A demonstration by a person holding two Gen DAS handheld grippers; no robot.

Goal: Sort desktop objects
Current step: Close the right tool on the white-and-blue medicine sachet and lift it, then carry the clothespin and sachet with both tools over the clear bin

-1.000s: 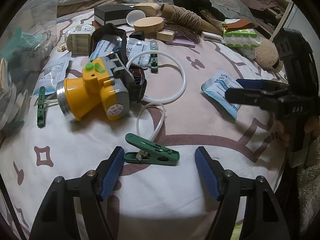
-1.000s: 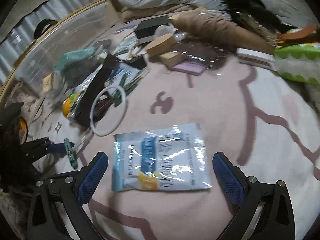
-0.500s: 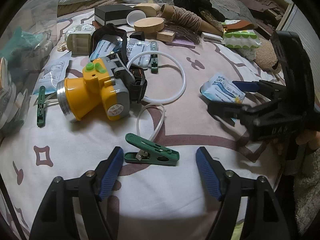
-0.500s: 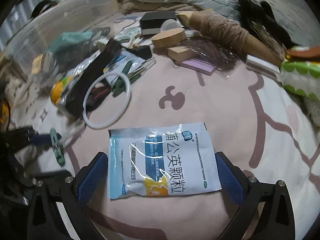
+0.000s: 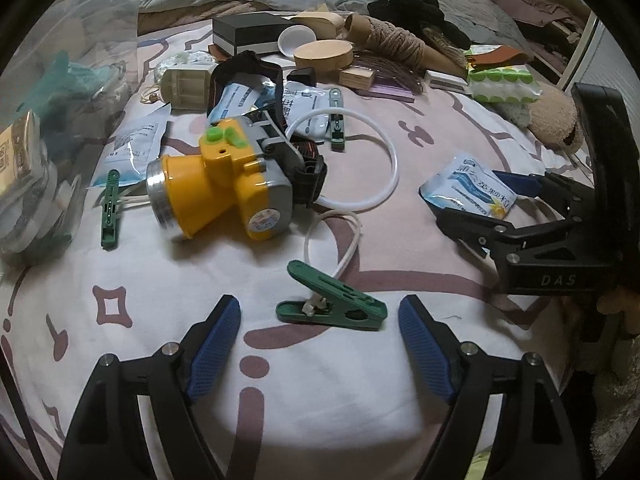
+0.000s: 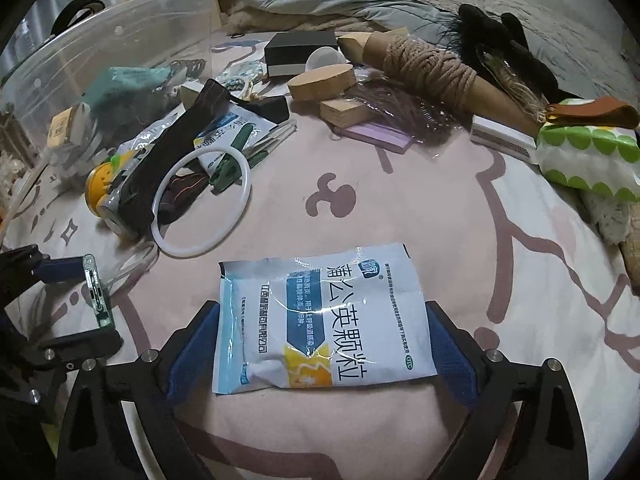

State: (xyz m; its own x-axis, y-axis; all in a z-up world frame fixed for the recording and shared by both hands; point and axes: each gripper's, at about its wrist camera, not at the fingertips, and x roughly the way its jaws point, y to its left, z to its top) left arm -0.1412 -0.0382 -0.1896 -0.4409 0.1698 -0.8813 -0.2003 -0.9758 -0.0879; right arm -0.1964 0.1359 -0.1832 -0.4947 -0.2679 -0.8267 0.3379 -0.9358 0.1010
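Sachet: the blue and white sachet [image 6: 320, 320] lies flat on the pink bedspread [image 6: 400, 208], just this side of the white ring [image 6: 202, 204], its long sides running between the right gripper's blue pads.
Right gripper: the right gripper [image 6: 322, 354] is closing round the sachet; both pads look to be at its side edges, no firm pinch yet that I can see.
Handling: likely light, thin and limp, with a glossy film that may slip. Squeezed from the sides it should buckle upward rather than lift flat, so a hold on the crimped end seam or a raised fold looks safer.
Soft ground: the bedspread gives under pressure, so the pads can dig under an edge.
Left gripper: the left gripper [image 5: 320, 356] is released, jaws wide, with the green clothes peg [image 5: 332, 306] lying between its tips untouched, on the near side of the ring.
Peg: stiff plastic, easy to pinch across its flat sides.
Open room: bare cloth lies right of the sachet; the yellow headlamp [image 5: 224, 184] and its strap crowd the ring's far side.
Edge: a clear plastic bin [image 6: 100, 60] stands beyond the headlamp.
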